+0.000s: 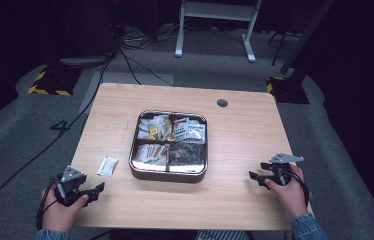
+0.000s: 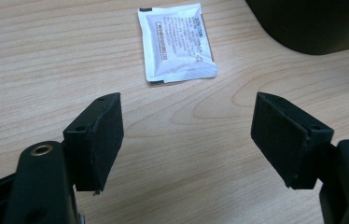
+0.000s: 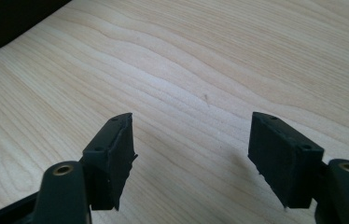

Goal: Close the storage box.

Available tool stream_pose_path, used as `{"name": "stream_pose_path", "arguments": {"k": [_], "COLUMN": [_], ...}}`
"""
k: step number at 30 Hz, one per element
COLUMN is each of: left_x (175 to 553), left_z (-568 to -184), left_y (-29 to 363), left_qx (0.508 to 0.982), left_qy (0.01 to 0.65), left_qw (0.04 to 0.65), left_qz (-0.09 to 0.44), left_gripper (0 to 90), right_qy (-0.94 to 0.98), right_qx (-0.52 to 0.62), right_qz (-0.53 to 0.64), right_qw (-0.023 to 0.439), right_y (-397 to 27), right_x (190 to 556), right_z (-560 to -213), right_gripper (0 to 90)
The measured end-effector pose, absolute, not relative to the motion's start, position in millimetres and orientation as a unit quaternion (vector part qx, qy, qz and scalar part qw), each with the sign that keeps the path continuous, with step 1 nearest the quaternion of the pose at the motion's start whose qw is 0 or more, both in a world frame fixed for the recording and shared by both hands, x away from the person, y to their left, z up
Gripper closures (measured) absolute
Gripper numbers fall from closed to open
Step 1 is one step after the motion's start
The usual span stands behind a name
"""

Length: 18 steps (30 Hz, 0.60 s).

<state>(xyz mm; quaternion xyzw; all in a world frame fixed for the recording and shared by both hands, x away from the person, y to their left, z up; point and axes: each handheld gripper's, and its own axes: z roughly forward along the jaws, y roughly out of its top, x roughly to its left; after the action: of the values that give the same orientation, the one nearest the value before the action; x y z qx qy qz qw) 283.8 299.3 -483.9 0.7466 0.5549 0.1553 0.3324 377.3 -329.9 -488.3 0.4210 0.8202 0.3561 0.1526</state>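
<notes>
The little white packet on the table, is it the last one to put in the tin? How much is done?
Mostly done, it seems: the divided tin already holds sorted packets and sachets. Nothing is in hand; the left gripper and the right gripper are both open and empty. Left to do: the white packet lies alone on the table beside the tin, just ahead of the left gripper.

Left gripper [image 1: 96, 190] and right gripper [image 1: 256, 170] both gape wide, held low, empty.
</notes>
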Motion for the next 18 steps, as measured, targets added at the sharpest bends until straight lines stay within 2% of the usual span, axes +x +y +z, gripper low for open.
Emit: {"name": "stream_pose_path", "arguments": {"k": [12, 14, 16, 18], "left_x": [286, 286, 286, 286], "left_z": [-487, -487, -487, -487], "left_y": [298, 297, 297, 297], "left_qx": [0.752, 0.753, 0.753, 0.753], "left_qy": [0.552, 0.551, 0.550, 0.550], "left_qw": [0.326, 0.325, 0.326, 0.326], "left_qz": [0.153, 0.153, 0.154, 0.155], "left_gripper": [25.4, 25.4, 25.4, 25.4], "right_qy": [0.824, 0.826, 0.826, 0.825], "right_qx": [0.412, 0.407, 0.403, 0.404], "right_qz": [0.354, 0.354, 0.352, 0.354], "right_qw": [0.159, 0.164, 0.178, 0.177], "right_y": [-327, -327, -324, -323], "right_x": [375, 375, 375, 376], "right_z": [-498, -499, -504, -505], "right_gripper": [28.3, 23.0, 10.2, 8.4]}}
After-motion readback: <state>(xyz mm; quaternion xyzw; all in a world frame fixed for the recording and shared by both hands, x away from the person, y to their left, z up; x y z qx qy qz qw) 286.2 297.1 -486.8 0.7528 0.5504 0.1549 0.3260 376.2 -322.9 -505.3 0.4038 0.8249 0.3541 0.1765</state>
